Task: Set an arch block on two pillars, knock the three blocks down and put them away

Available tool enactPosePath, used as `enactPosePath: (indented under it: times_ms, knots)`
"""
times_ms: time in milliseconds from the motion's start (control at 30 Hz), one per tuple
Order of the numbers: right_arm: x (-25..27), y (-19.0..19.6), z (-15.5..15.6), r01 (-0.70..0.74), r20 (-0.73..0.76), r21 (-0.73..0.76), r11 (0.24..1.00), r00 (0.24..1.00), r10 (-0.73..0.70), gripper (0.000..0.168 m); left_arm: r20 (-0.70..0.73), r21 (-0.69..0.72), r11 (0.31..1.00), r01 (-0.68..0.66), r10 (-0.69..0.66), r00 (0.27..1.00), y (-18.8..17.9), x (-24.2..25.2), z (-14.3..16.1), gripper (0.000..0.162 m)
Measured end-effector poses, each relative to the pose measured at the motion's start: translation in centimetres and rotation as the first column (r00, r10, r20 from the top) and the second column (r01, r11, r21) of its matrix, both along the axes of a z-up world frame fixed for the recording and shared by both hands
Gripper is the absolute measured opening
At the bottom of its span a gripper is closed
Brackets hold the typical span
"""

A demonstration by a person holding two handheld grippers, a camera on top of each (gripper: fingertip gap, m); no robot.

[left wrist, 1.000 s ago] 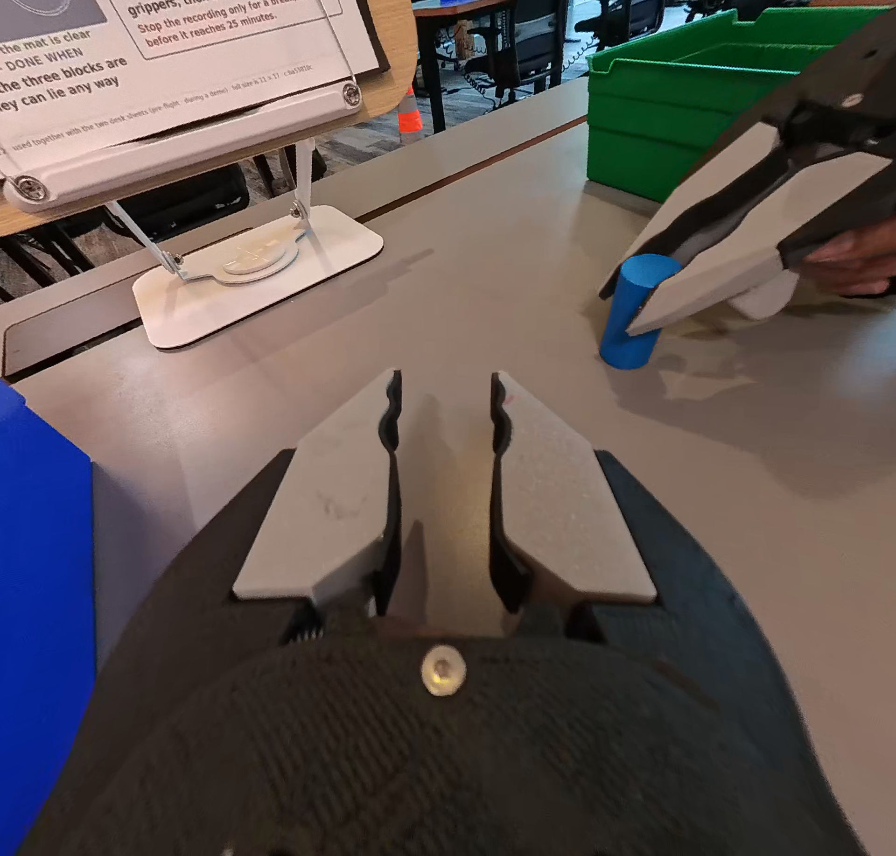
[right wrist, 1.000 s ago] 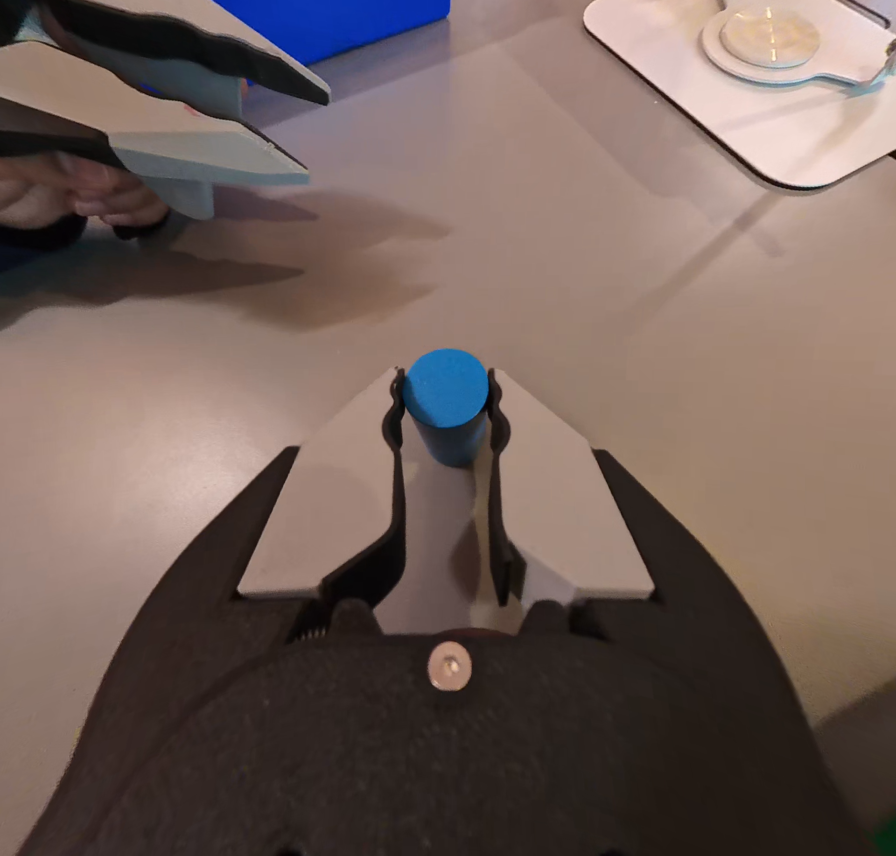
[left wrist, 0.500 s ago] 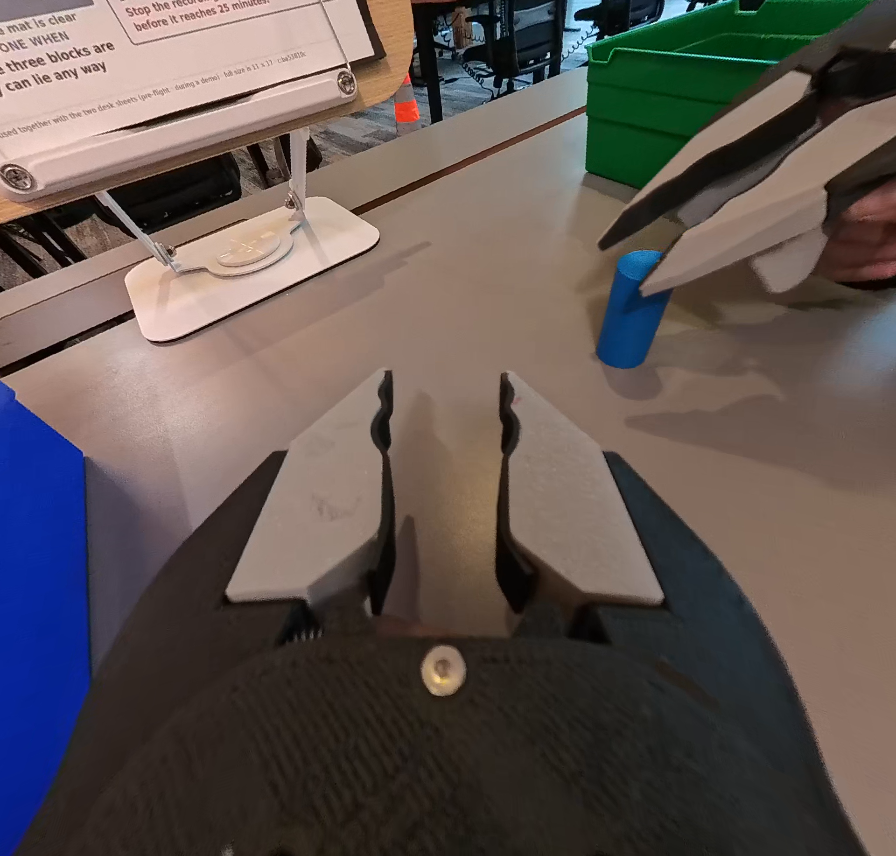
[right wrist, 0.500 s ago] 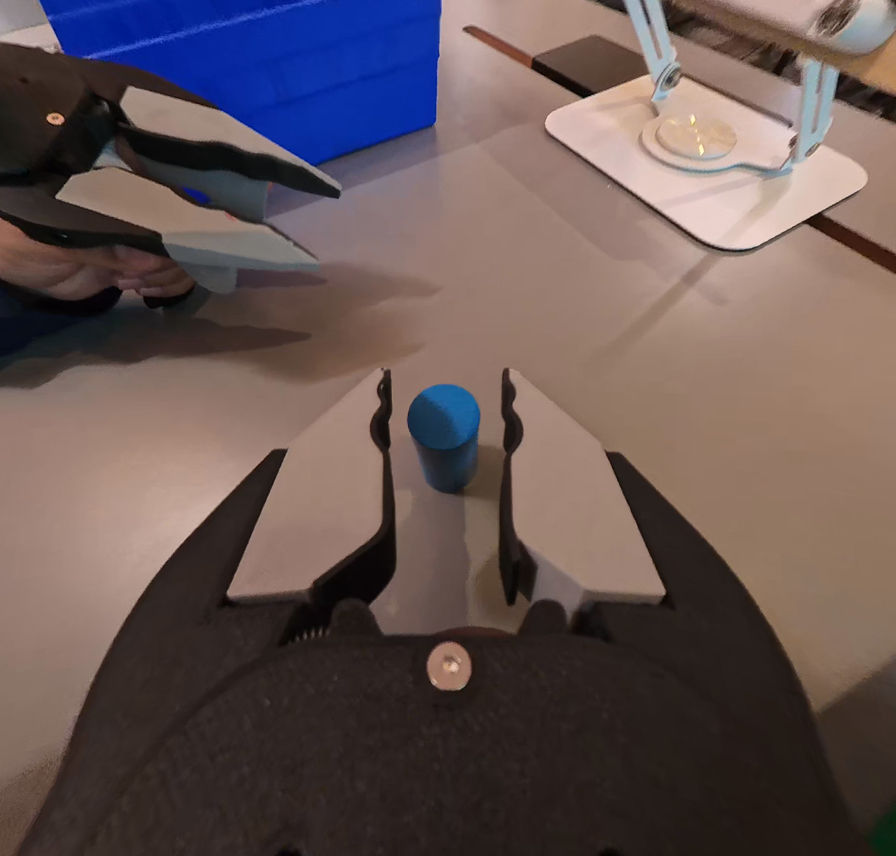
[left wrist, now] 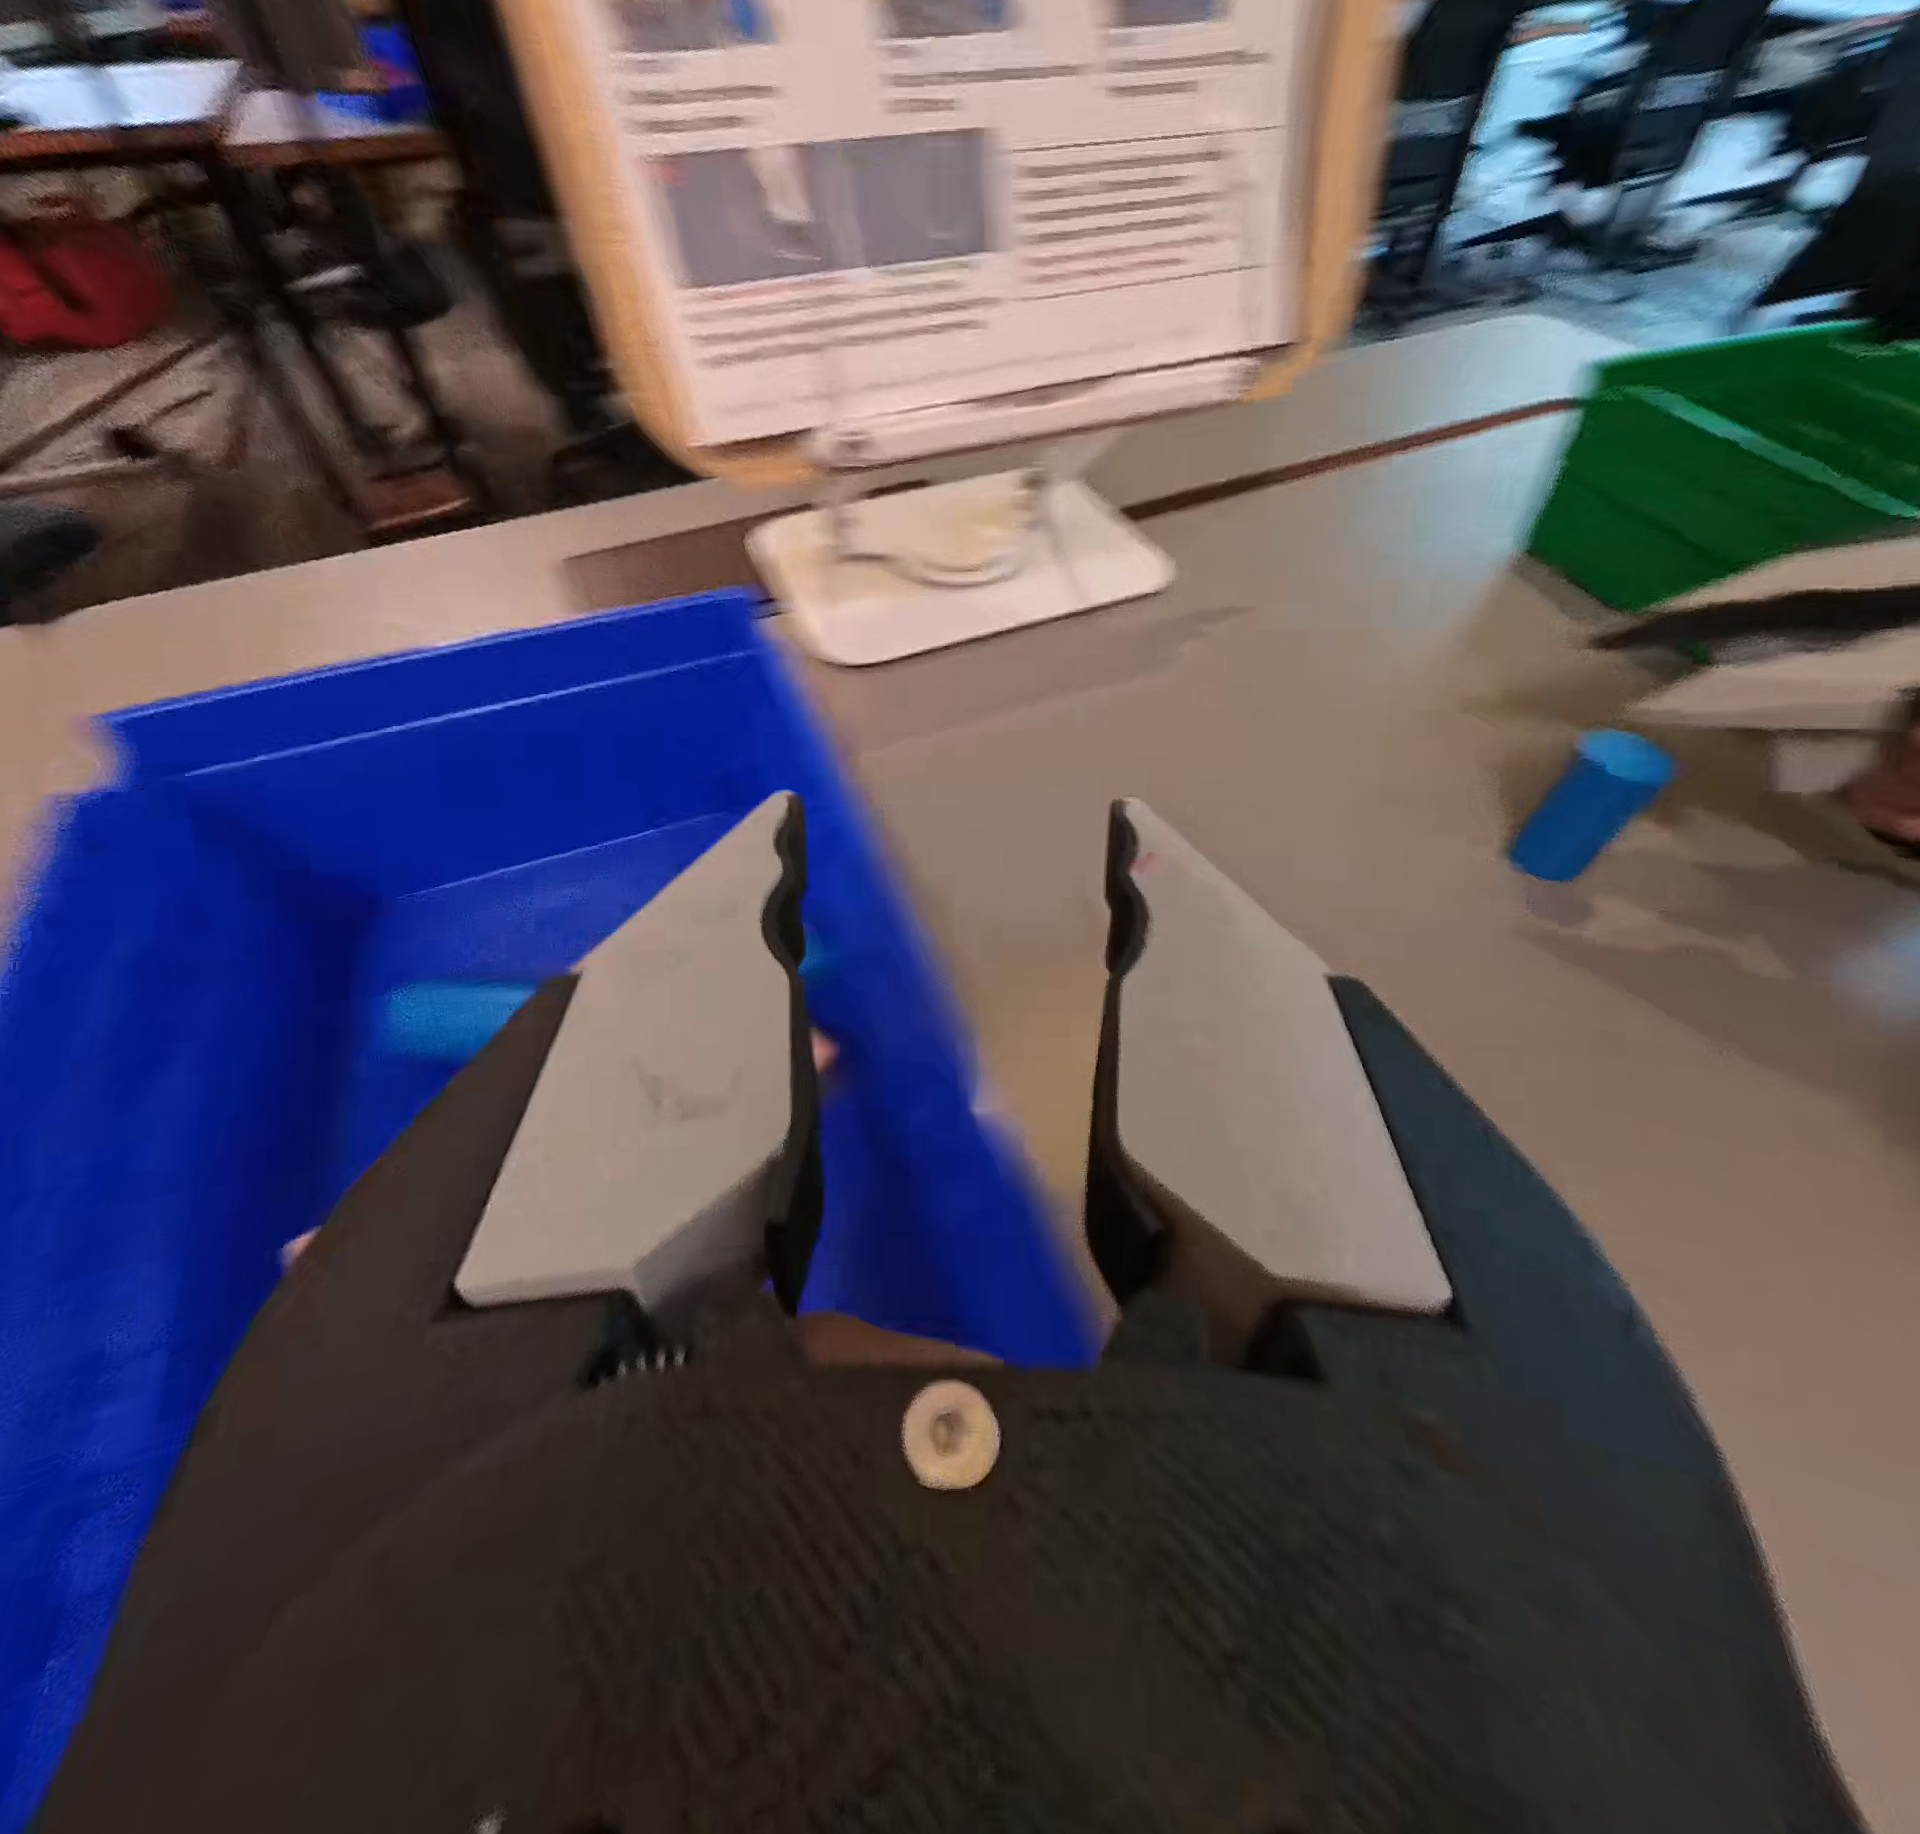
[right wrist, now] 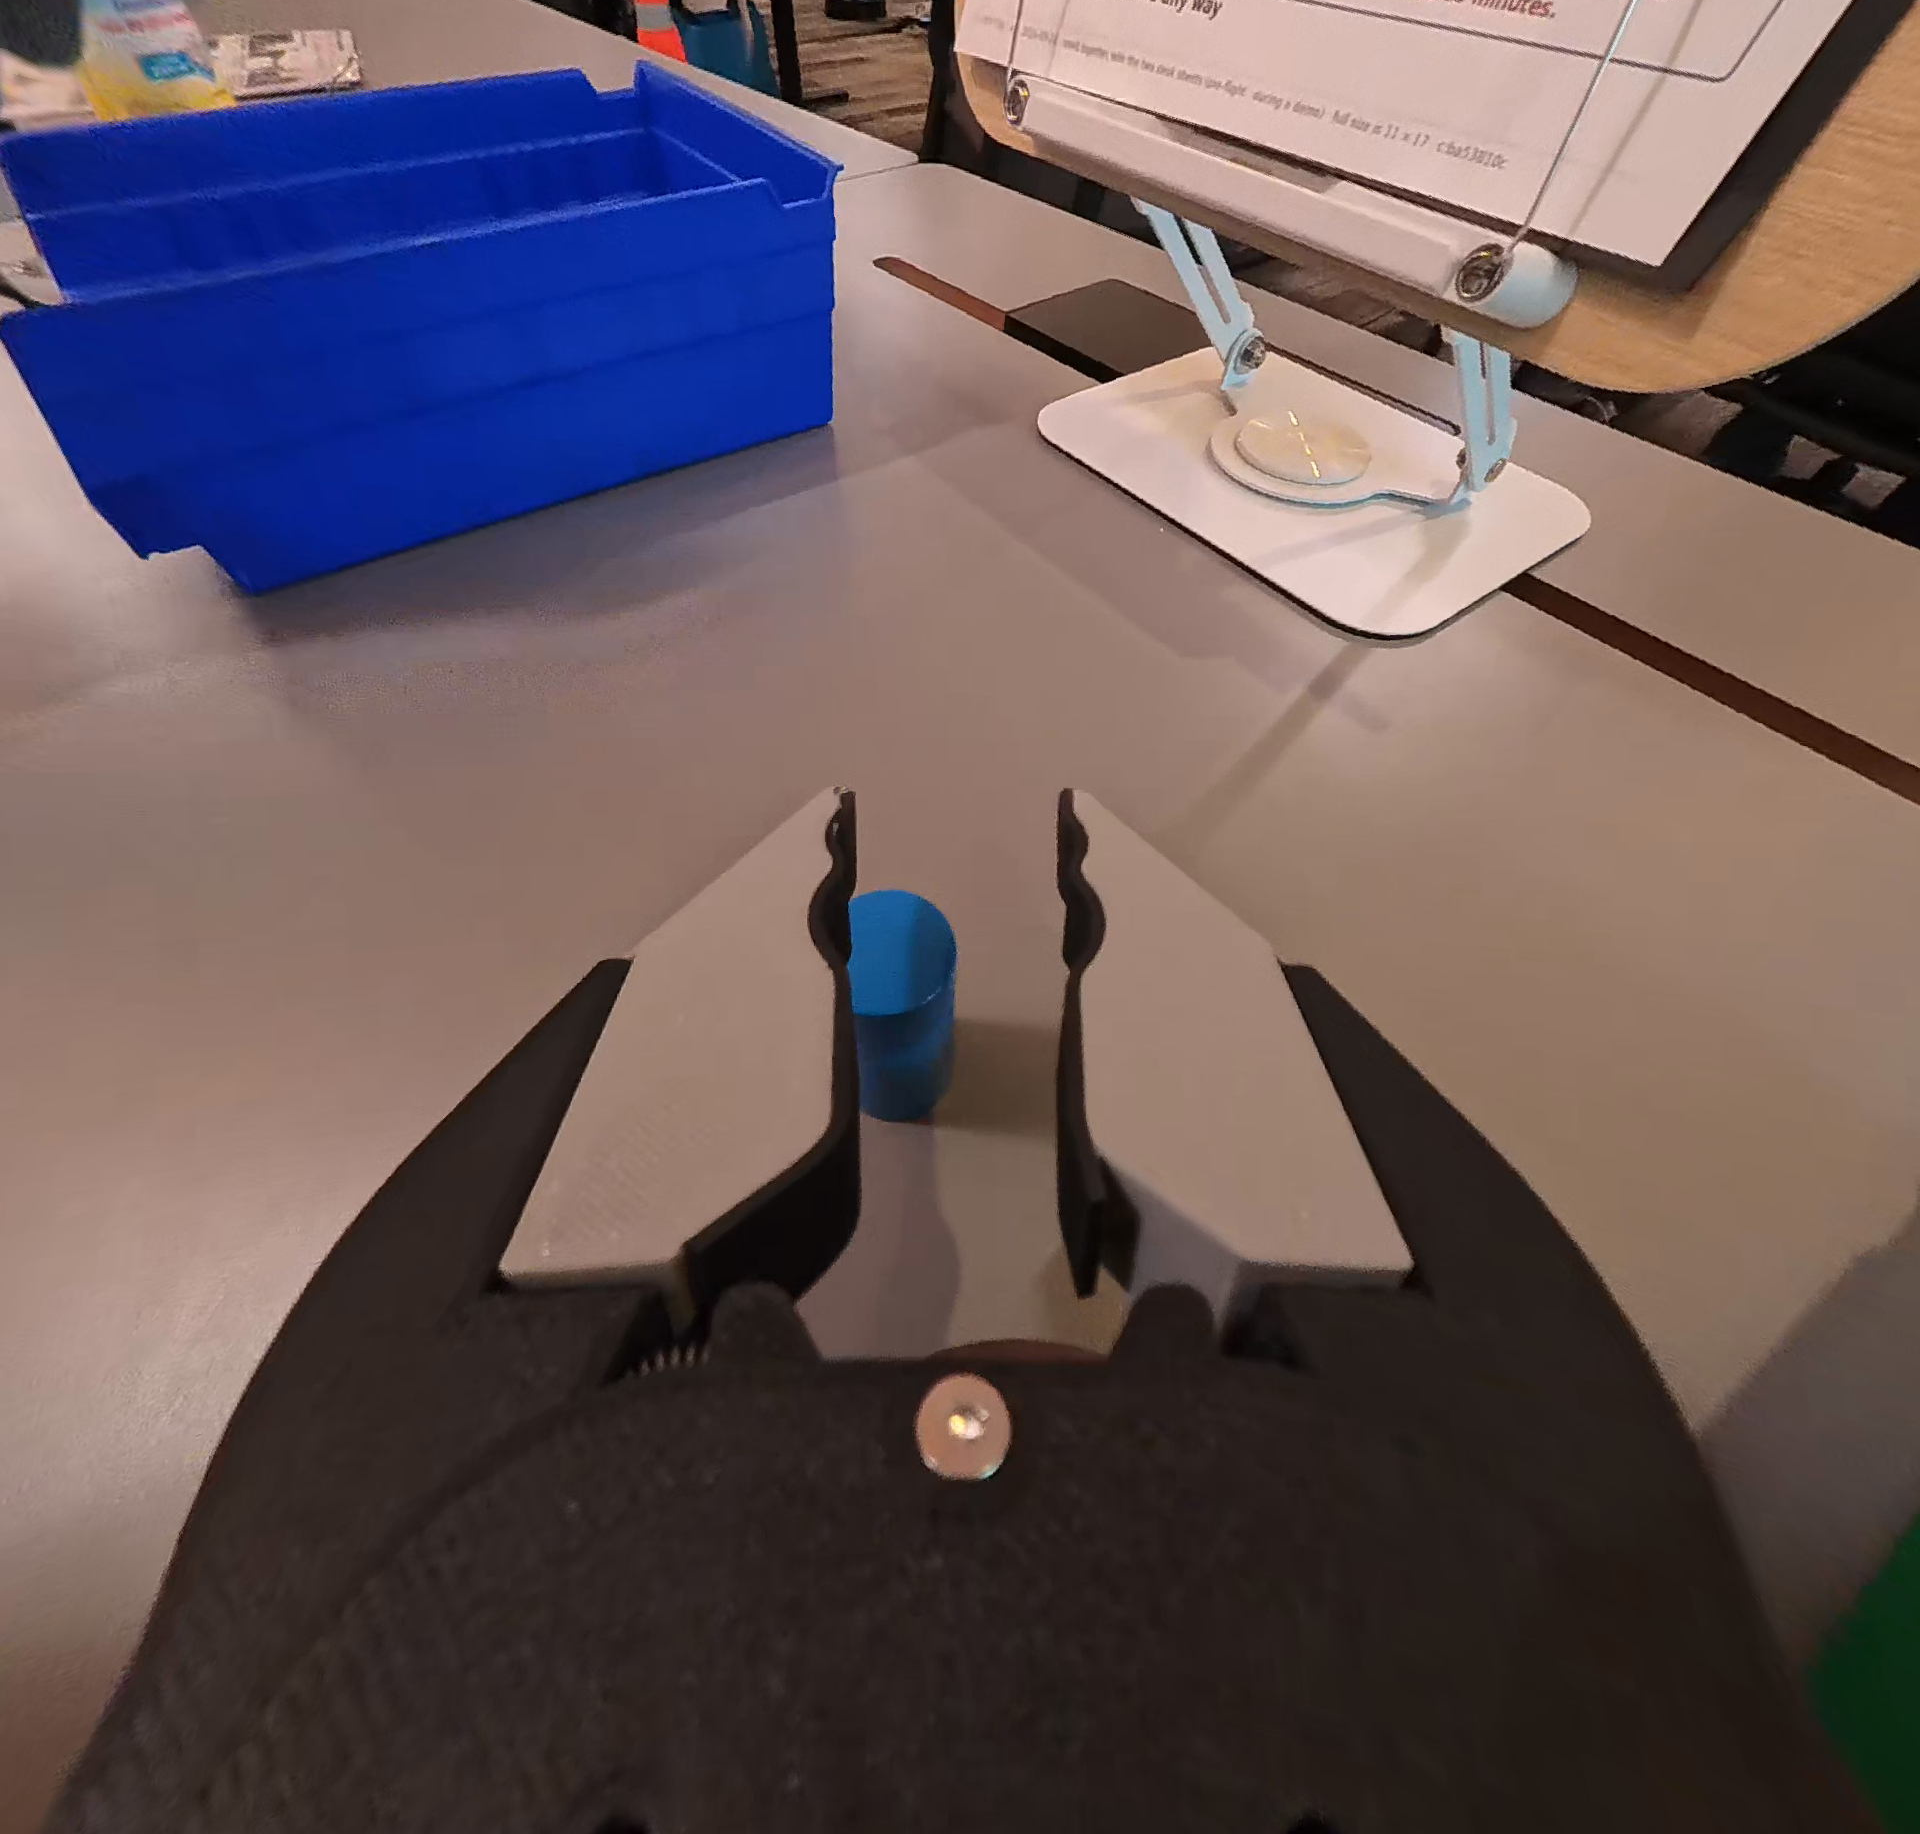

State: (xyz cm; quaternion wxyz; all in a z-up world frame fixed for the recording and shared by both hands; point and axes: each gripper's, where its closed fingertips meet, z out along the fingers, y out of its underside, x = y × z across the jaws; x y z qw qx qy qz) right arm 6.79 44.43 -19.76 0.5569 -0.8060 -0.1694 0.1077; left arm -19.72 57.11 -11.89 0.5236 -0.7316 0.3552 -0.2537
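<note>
A blue cylinder pillar (right wrist: 899,1005) stands upright on the grey table between the fingers of my right gripper (right wrist: 954,808). The jaws are open and the pillar is close to the left finger, not gripped. In the blurred left wrist view the same pillar (left wrist: 1590,818) stands at the right with my right gripper (left wrist: 1621,667) just above it. My left gripper (left wrist: 951,818) is open and empty, above the right wall of the blue bin (left wrist: 894,953). A light blue block (left wrist: 447,1015) lies in the bin, partly hidden by my left finger.
The blue bin (right wrist: 416,350) sits at the far left of the table. A document stand with a white base (right wrist: 1320,517) is at the back. A green bin (left wrist: 1714,475) stands at the right. The gap from one gripper's tips to the other's is roughly 30 centimeters. From my left tips it is roughly 20 centimeters to the light blue block (left wrist: 447,1015); from my right, 40 centimeters.
My right gripper opened off the blue pillar and drew back a little, leaving it standing. My left gripper swung left over the blue bin and opened wider.
</note>
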Motion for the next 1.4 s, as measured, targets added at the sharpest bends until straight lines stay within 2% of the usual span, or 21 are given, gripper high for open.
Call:
enactPosePath:
  times_ms: [67,200,267,400,533,633,767,900,1133,1233,1333,1367,1400]
  knots:
    - [-0.1,0.0,0.1,0.005,0.006,0.006,1.000,1.000,-0.005,0.036,-0.061,-0.045,0.995,-0.092,0.089,0.994,4.5,-3.5,-0.6,0.057]
    - [-0.6,-0.1,0.3,-0.009,0.019,0.014,1.000,1.000,0.009,0.035,-0.225,-0.261,0.955,-0.142,0.083,0.971,10.1,-6.2,-5.6,0.075]
    - [-0.8,-0.1,0.2,-0.014,0.024,0.014,1.000,1.000,0.014,0.035,-0.288,-0.320,0.938,-0.131,0.036,0.957,11.3,-6.1,-7.7,0.077]
    - [-1.4,-0.2,0.1,-0.036,0.025,0.008,0.999,0.999,0.036,0.035,-0.422,-0.324,0.936,-0.138,-0.013,0.906,13.2,-5.7,-10.3,0.078]
    - [-1.7,-0.3,0.2,-0.044,0.049,0.017,0.999,0.998,0.043,0.035,-0.541,-0.332,0.933,-0.139,-0.068,0.838,13.9,-5.5,-12.3,0.078]
    - [-1.9,-0.4,0.4,-0.051,0.037,0.020,0.998,0.998,0.050,0.035,-0.611,-0.306,0.935,-0.182,-0.046,0.790,14.7,-6.0,-13.0,0.075]
    - [-1.9,-0.4,0.6,-0.053,0.030,0.026,0.998,0.998,0.052,0.034,-0.569,-0.425,0.849,-0.315,0.021,0.822,14.5,-6.7,-13.4,0.070]
    - [-2.2,-0.5,0.8,-0.059,0.037,0.030,0.998,0.998,0.058,0.034,-0.566,-0.424,0.802,-0.420,0.127,0.814,14.9,-8.0,-13.5,0.066]
    - [-2.6,-0.7,1.1,-0.062,0.049,0.044,0.997,0.997,0.060,0.032,-0.476,-0.555,0.707,-0.438,0.162,0.864,13.5,-7.5,-13.3,0.063]
    - [-2.7,-0.7,1.2,-0.065,0.055,0.046,0.997,0.996,0.063,0.032,-0.401,-0.644,0.631,-0.433,0.203,0.893,13.4,-6.3,-13.8,0.057]
    - [-2.7,-0.7,1.1,-0.059,0.074,0.051,0.997,0.996,0.055,0.031,-0.440,-0.655,0.559,-0.508,0.264,0.858,14.1,-6.6,-15.3,0.058]
    - [-2.7,-0.7,1.1,-0.058,0.075,0.052,0.997,0.996,0.054,0.031,-0.446,-0.644,0.555,-0.527,0.286,0.848,14.6,-6.6,-15.5,0.059]
    - [-2.6,-0.7,1.2,-0.057,0.072,0.051,0.997,0.996,0.054,0.031,-0.450,-0.629,0.555,-0.544,0.311,0.837,15.1,-6.6,-15.5,0.051]
